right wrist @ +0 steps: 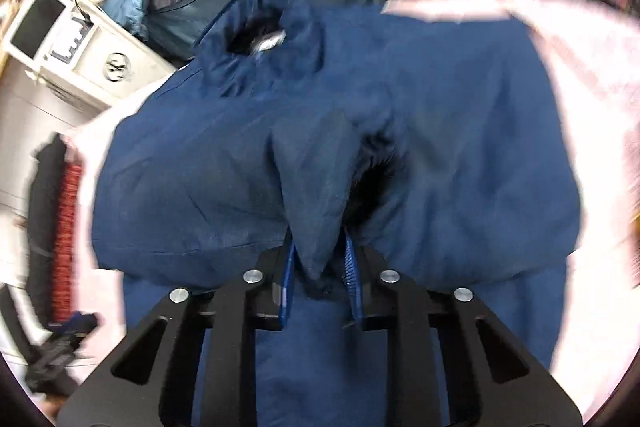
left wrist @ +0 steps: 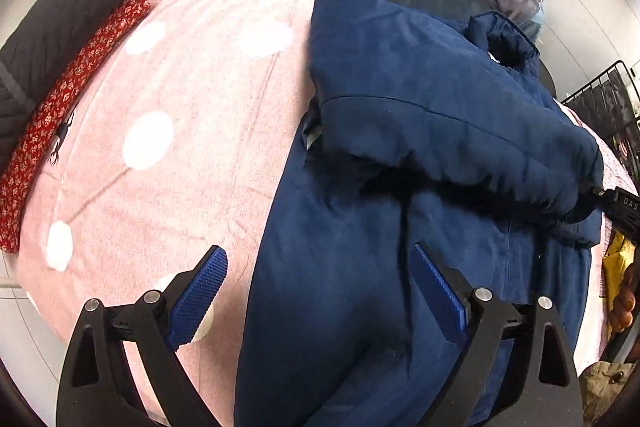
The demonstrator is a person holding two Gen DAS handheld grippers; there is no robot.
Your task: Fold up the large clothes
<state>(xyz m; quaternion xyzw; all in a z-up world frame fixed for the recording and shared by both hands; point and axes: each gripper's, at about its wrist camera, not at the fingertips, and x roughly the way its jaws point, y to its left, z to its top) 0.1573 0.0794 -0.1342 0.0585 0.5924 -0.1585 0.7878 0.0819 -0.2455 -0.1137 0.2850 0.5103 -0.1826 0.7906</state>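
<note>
Pinching one navy jacket [right wrist: 400, 131], right hand-held gripper [right wrist: 320, 267]; left hand-held gripper [left wrist: 320, 291] gapes empty.

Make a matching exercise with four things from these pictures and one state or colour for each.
Things:
1. left gripper
2. right gripper
3. jacket
4. cover

States or colours:
A. pink with white dots
B. jaws closed on a fold of cloth
C. dark blue
D. jaws wide apart, holding nothing

Pairs: 1-D, 2-B, 3-C, 4-A
</note>
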